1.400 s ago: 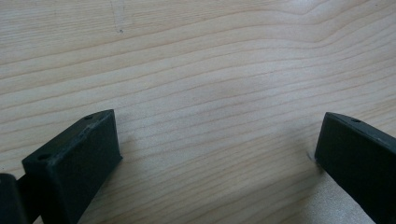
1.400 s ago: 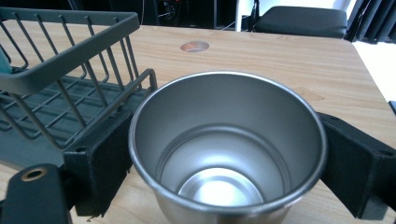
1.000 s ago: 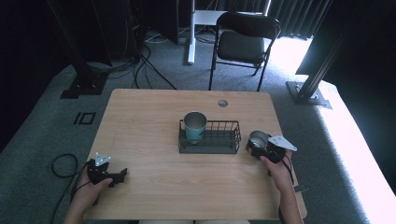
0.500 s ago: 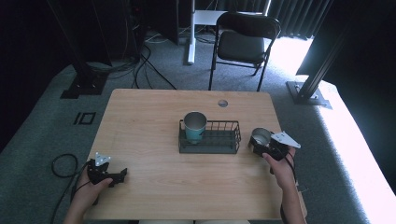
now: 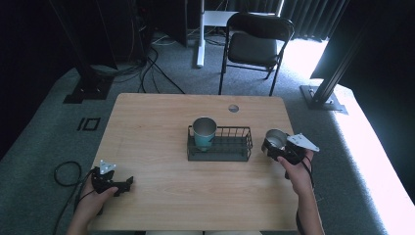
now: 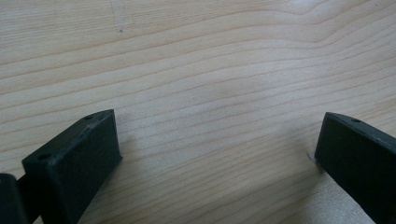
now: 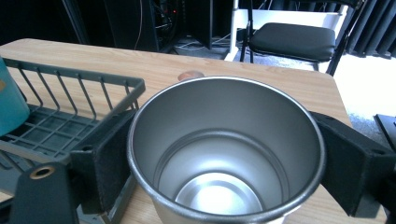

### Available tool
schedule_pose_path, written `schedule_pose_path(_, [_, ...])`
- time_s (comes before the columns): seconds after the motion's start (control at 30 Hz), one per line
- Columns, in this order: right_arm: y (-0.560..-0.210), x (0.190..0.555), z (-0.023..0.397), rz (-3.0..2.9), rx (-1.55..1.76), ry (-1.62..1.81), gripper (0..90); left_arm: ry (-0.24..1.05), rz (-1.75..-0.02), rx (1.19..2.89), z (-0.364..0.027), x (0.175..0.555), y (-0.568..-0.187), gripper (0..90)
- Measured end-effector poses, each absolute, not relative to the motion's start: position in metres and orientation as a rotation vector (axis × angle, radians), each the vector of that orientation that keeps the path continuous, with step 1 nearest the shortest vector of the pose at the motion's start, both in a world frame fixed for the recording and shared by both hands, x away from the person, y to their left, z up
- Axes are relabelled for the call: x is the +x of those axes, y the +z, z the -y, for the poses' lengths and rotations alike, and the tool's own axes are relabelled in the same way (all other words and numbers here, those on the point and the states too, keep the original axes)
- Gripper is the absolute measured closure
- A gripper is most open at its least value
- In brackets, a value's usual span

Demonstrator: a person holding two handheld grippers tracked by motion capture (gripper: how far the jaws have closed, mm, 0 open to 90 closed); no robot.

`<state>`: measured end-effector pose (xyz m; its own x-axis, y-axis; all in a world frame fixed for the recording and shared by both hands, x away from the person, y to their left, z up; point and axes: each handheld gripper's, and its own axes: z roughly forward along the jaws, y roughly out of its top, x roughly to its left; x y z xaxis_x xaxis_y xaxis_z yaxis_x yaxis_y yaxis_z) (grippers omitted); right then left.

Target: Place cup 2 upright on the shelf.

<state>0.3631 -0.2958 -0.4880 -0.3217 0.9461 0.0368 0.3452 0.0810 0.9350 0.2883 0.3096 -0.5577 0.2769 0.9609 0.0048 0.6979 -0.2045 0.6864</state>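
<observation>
Left hand-held gripper (image 5: 128,184): released, its two blocky matte-black jaws spread wide over bare wood at the near left corner, holding nothing.
Surface (image 5: 147,137): pale wood with long wavy grain, rectangular with rounded corners; a small round hole (image 5: 233,108) near the far edge.
Right hand-held gripper (image 5: 270,149): clenched on the steel cup, one flat black jaw pressed to each side of its wall, at the right part of the surface.
Steel cup (image 7: 224,154): round, smooth brushed metal with a rolled rim, upright, mouth open and empty, just beside the right end of the rack.
Wire rack (image 5: 230,147): dark rectangular basket of thin bars with a grid floor, at mid-surface.
Teal cup (image 5: 204,132): metal-rimmed, standing upright in the rack's left end.
Chair (image 5: 257,46): black folding frame with padded seat, on grey carpet beyond the far edge.
</observation>
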Motion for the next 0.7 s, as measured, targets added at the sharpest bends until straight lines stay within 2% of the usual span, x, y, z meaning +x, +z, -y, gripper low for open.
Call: schedule_pose_path(0.7, [-0.439,0.365,0.278,-1.744,1.189,1.291,13.3,0.596,-1.486,1.979,-0.31,0.288,-0.558,0.5])
